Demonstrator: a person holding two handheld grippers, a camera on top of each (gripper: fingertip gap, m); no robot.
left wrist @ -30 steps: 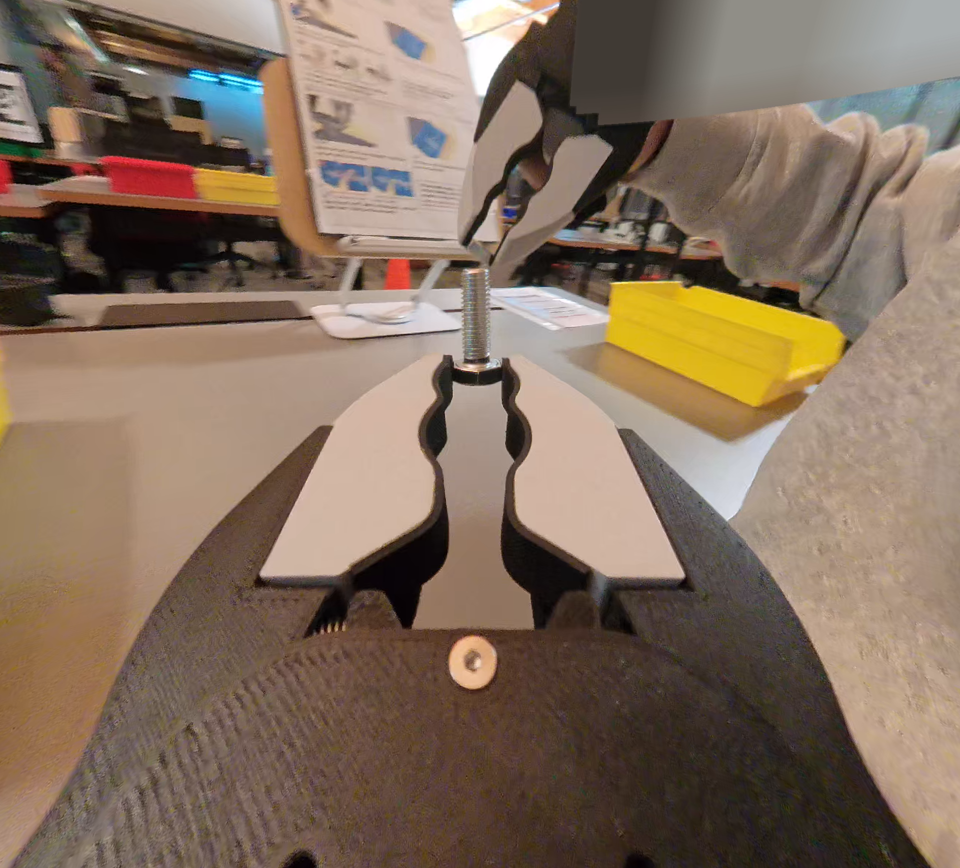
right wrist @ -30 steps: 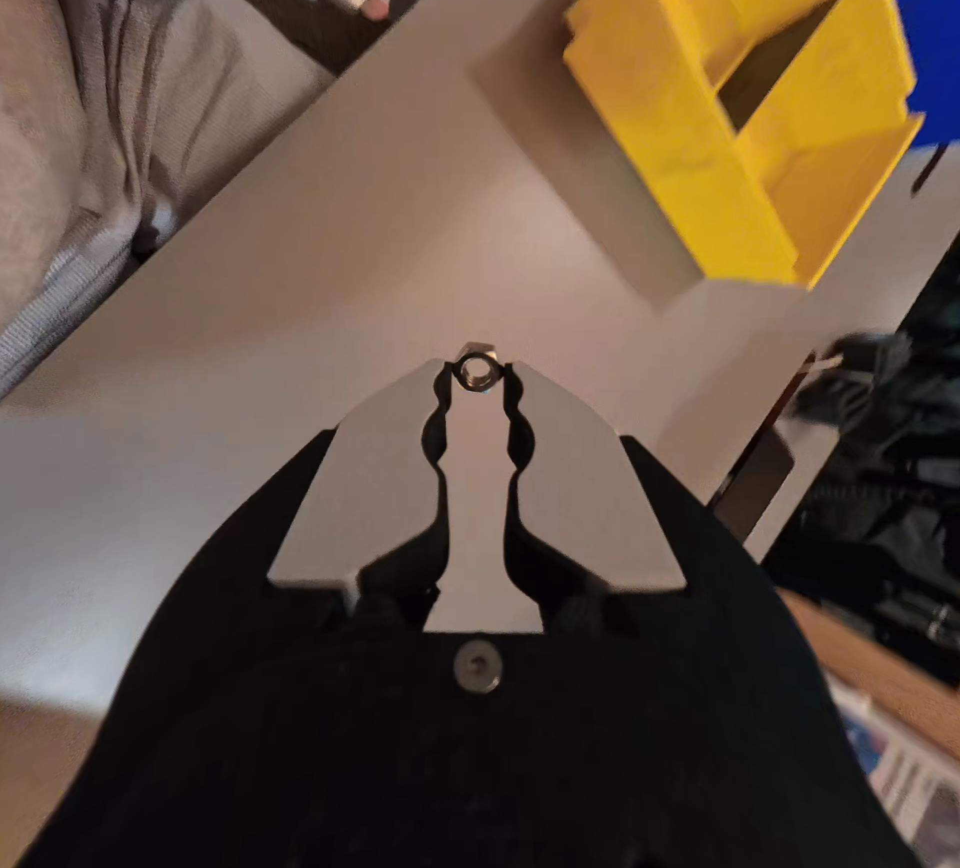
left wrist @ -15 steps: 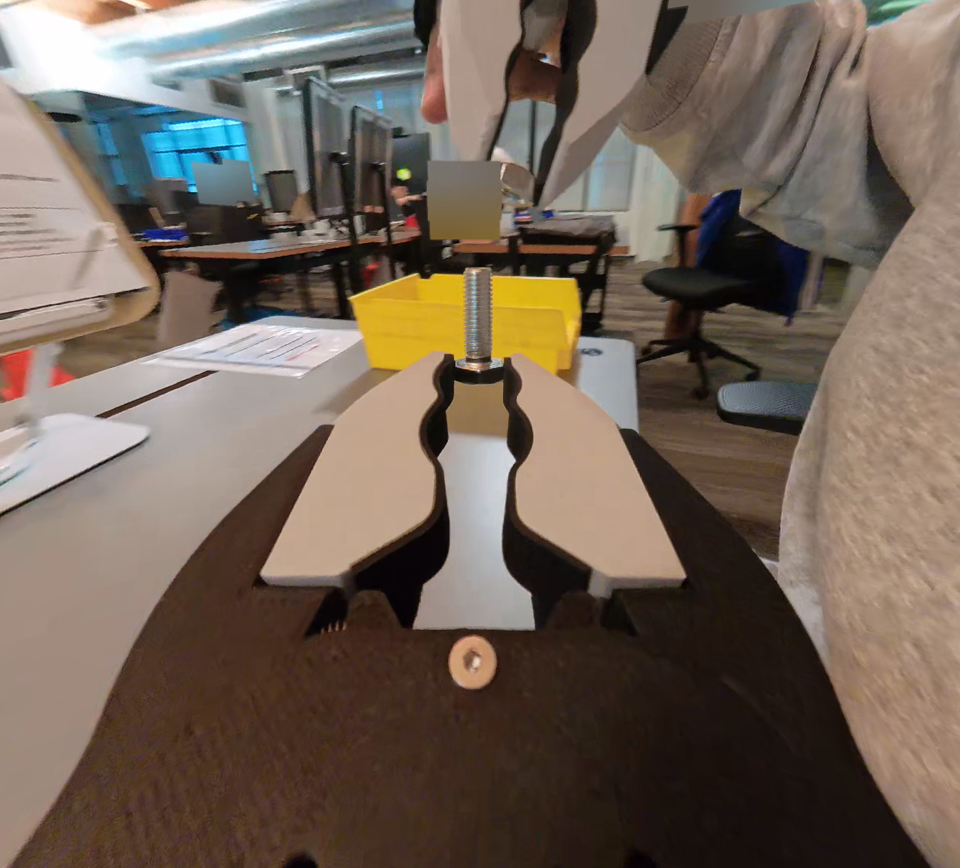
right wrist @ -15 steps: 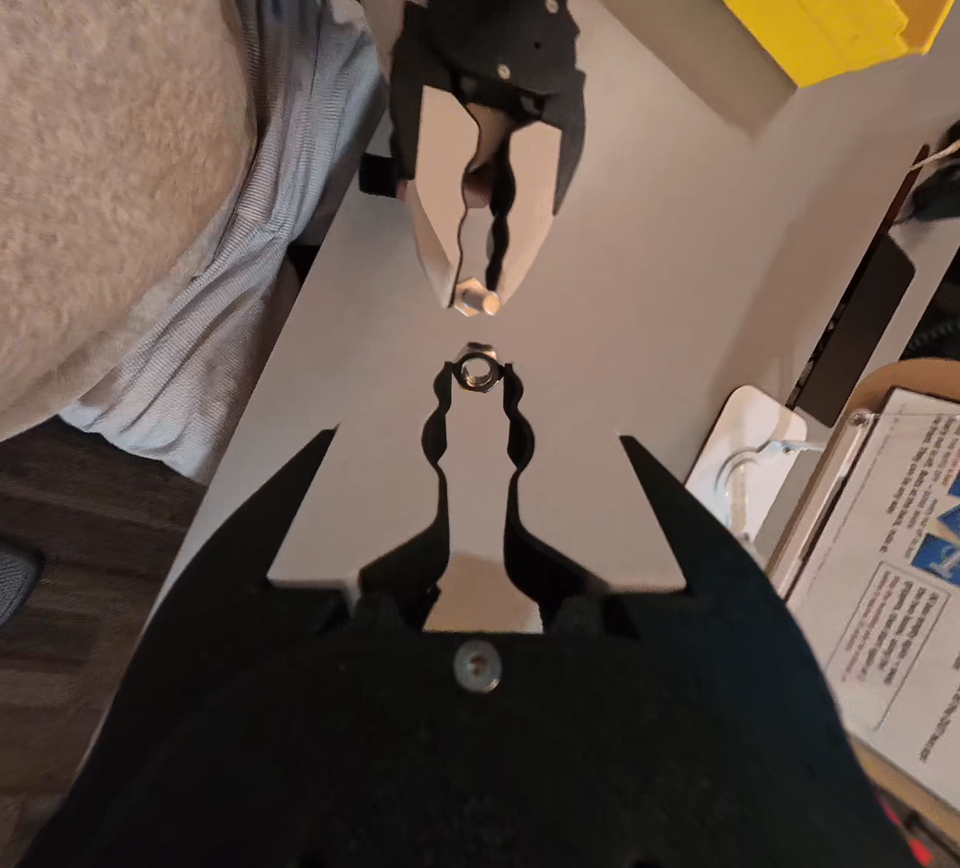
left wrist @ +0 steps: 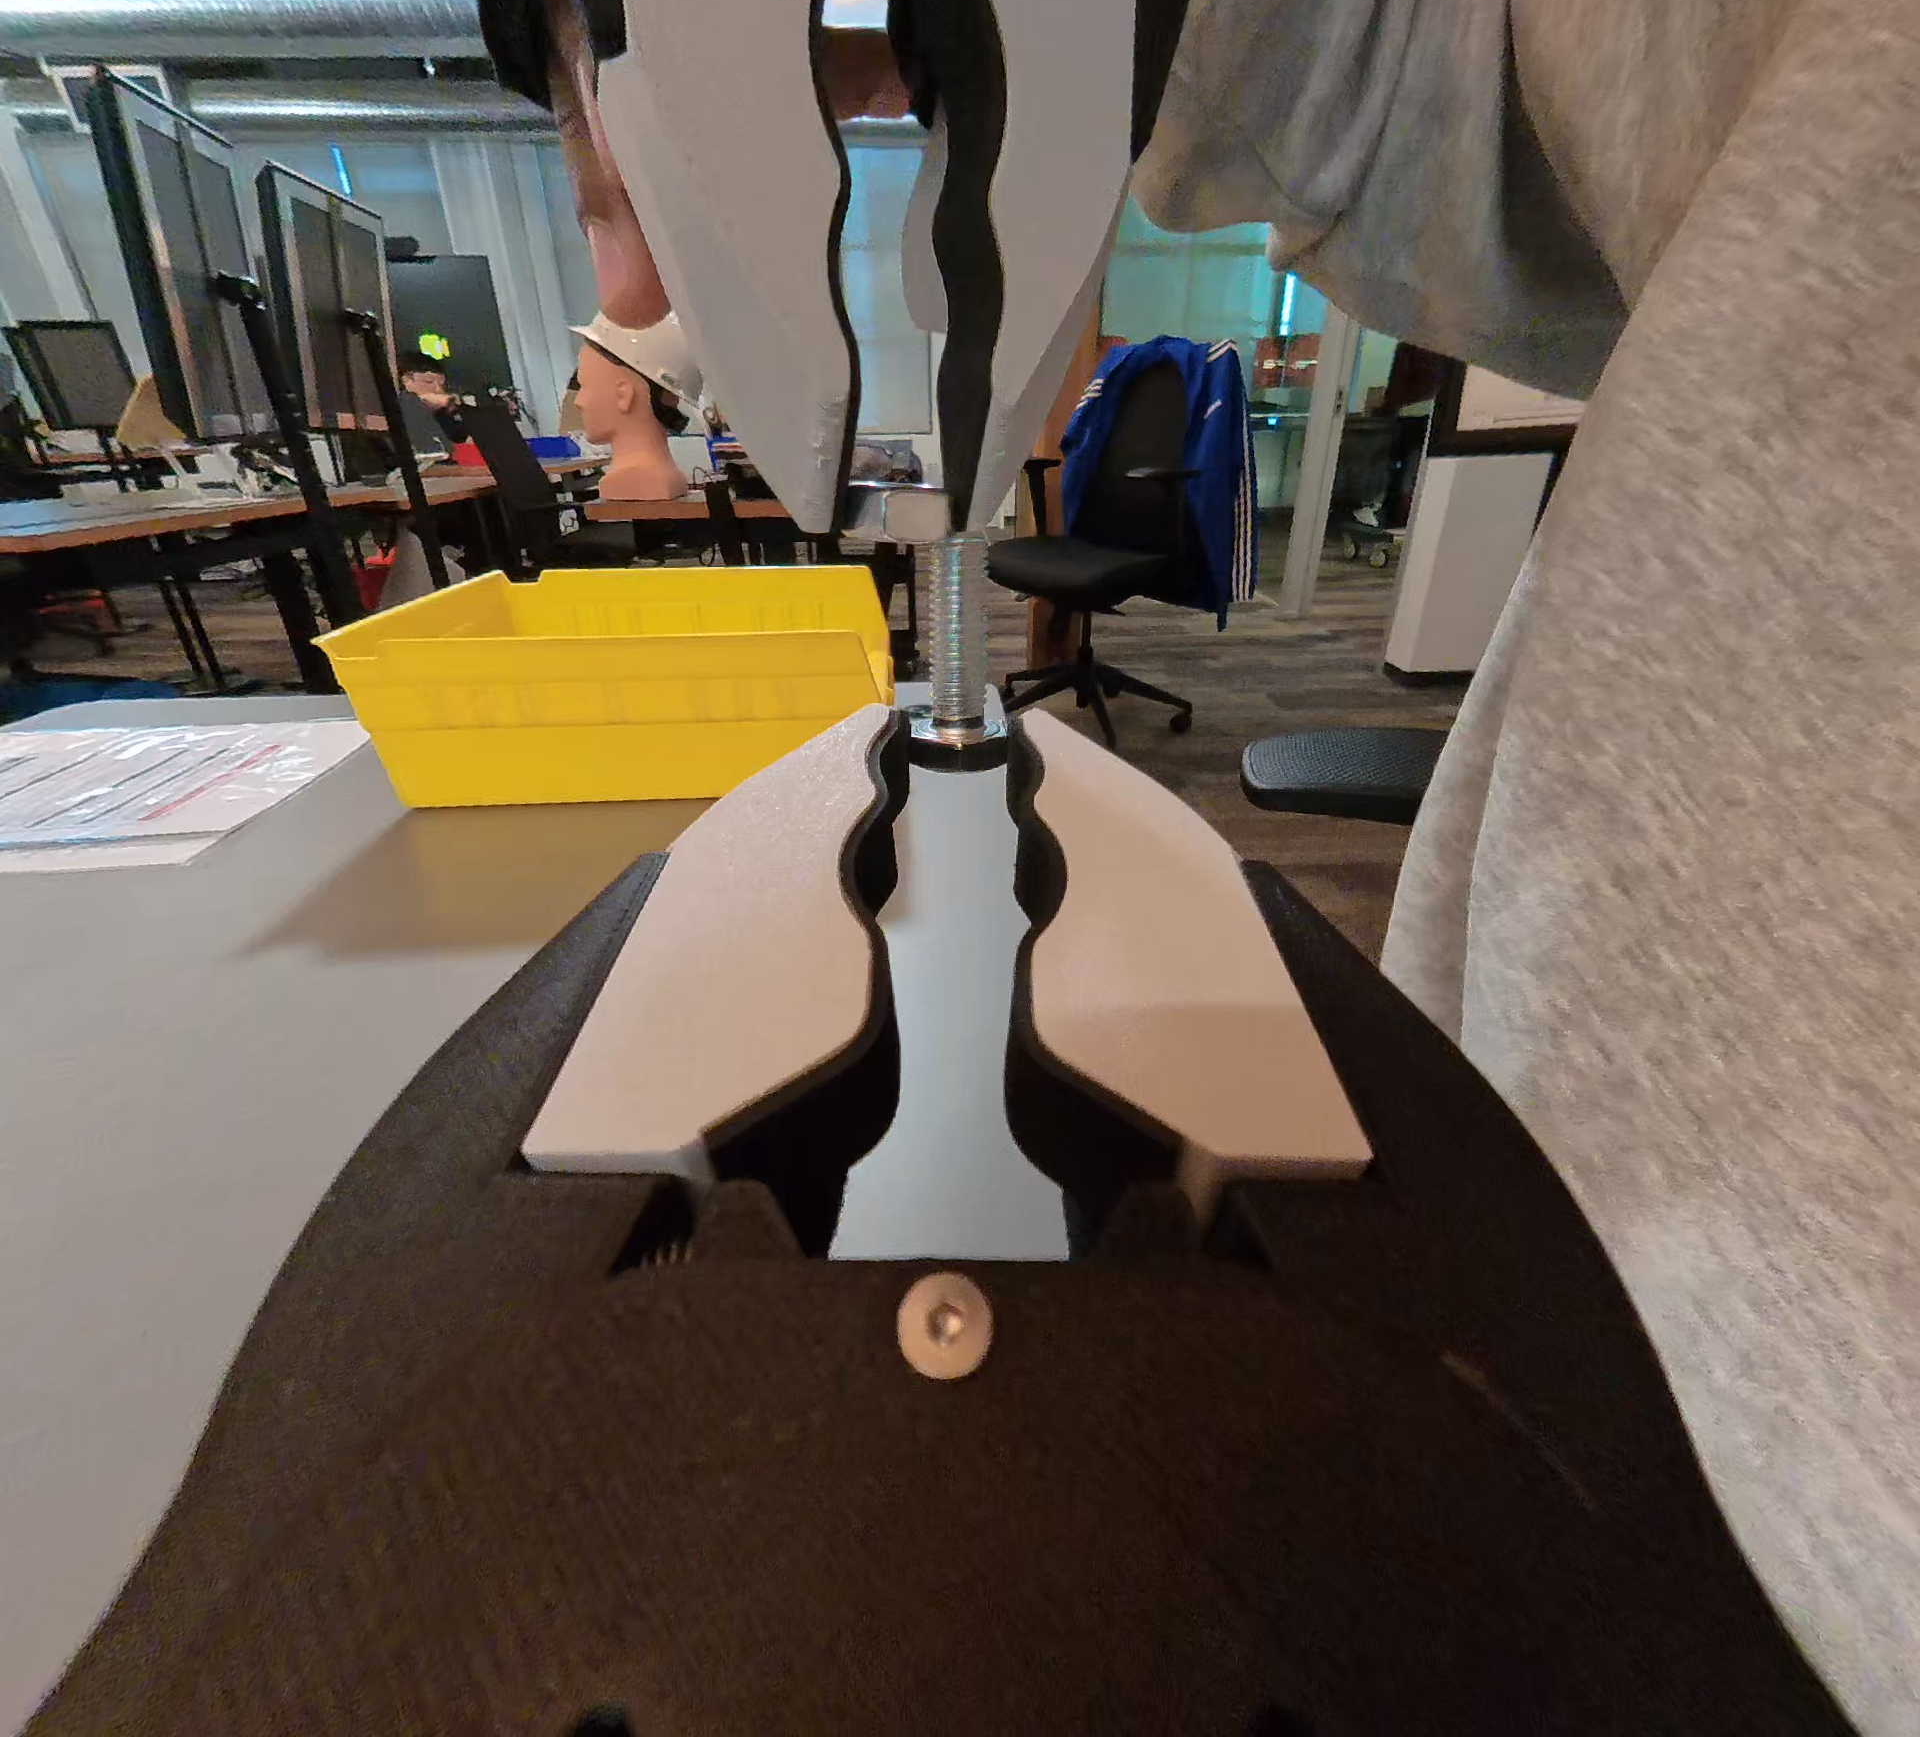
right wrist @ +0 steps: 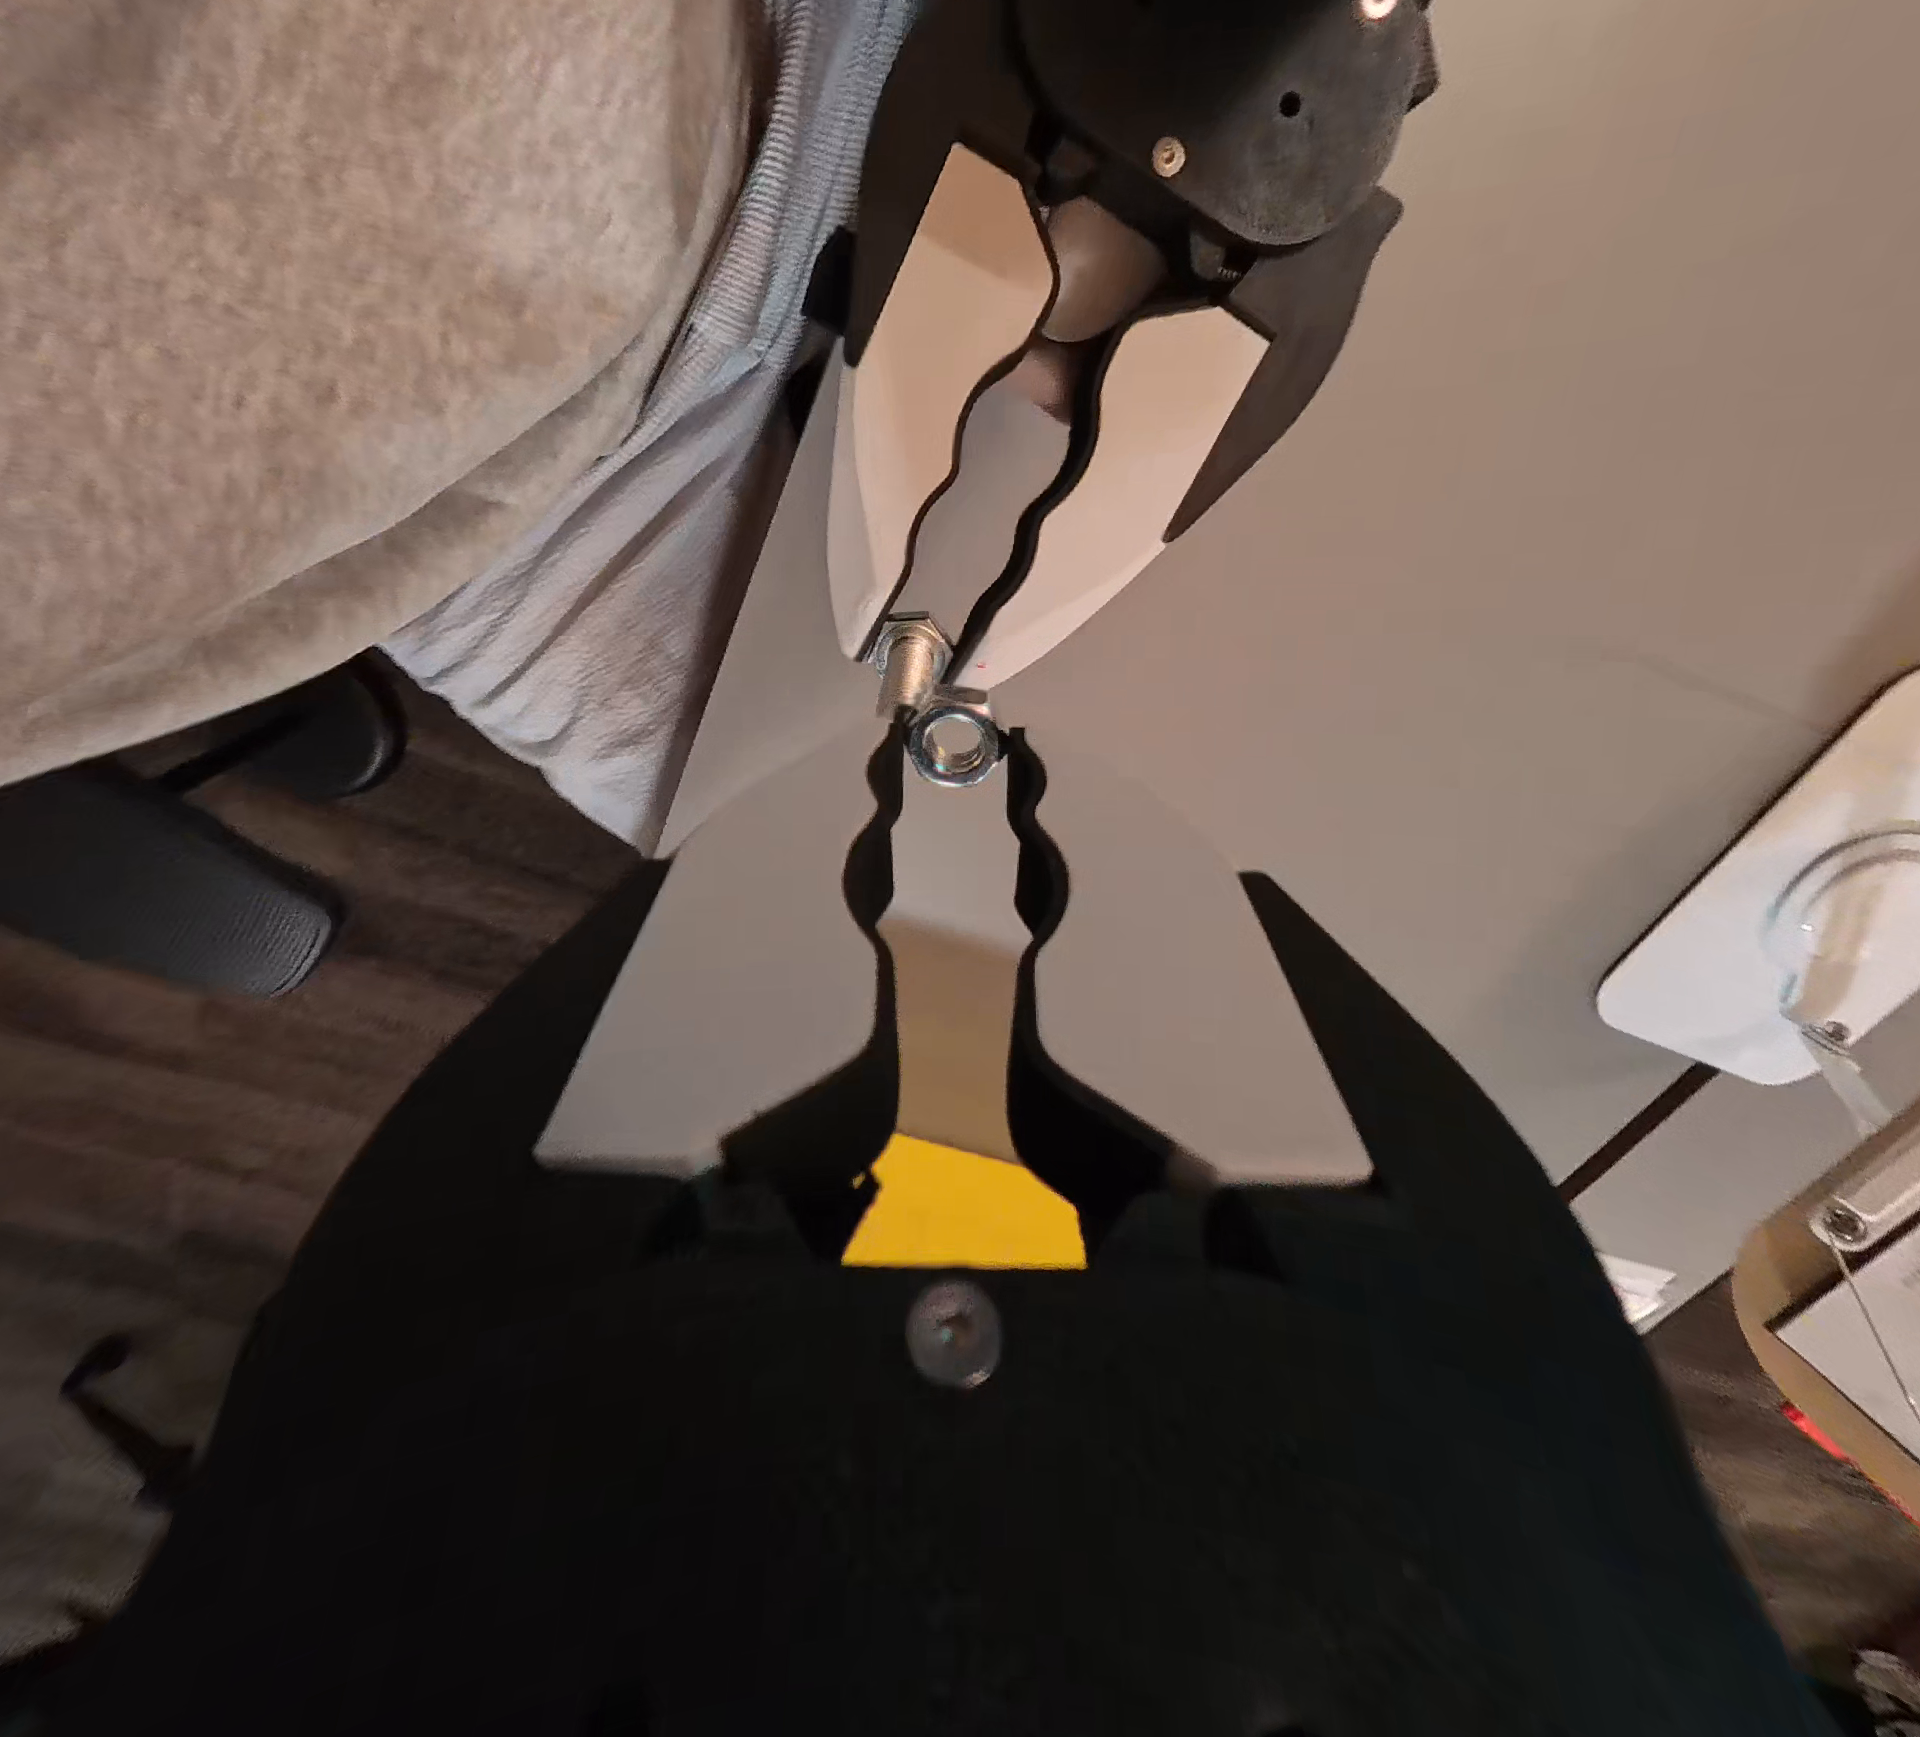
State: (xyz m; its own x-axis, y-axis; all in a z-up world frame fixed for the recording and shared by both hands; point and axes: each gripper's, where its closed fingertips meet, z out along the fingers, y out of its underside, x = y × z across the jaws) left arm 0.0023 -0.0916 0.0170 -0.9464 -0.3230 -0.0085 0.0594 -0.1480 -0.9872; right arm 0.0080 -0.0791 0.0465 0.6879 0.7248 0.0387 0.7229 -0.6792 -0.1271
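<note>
My left gripper [left wrist: 956, 737] is shut on the head of a silver bolt [left wrist: 957, 627], and the threaded shaft stands upright. My right gripper [left wrist: 902, 498] comes down from above, shut on a silver hex nut [left wrist: 902, 515]. The nut sits at the top end of the bolt and touches it, slightly off to the left. In the right wrist view my right gripper [right wrist: 951, 742] holds the nut [right wrist: 983, 765] at its tips. Just beyond it, the left gripper [right wrist: 920, 648] holds the bolt [right wrist: 906, 664]. Both are held above the grey table [left wrist: 208, 1012].
A yellow bin [left wrist: 613, 679] stands on the table behind the grippers, with a paper sheet [left wrist: 135, 783] to its left. A white stand base [right wrist: 1787, 960] is at the right. A person's grey sleeve [left wrist: 1662, 752] fills the right side. Office chairs [left wrist: 1101, 544] stand beyond the table edge. The tips of both grippers are at nearly the same place.
The two grippers have come together: the right one has come down with the nut onto the bolt's tip. The left gripper has swung right, so the yellow bin is now behind it.
</note>
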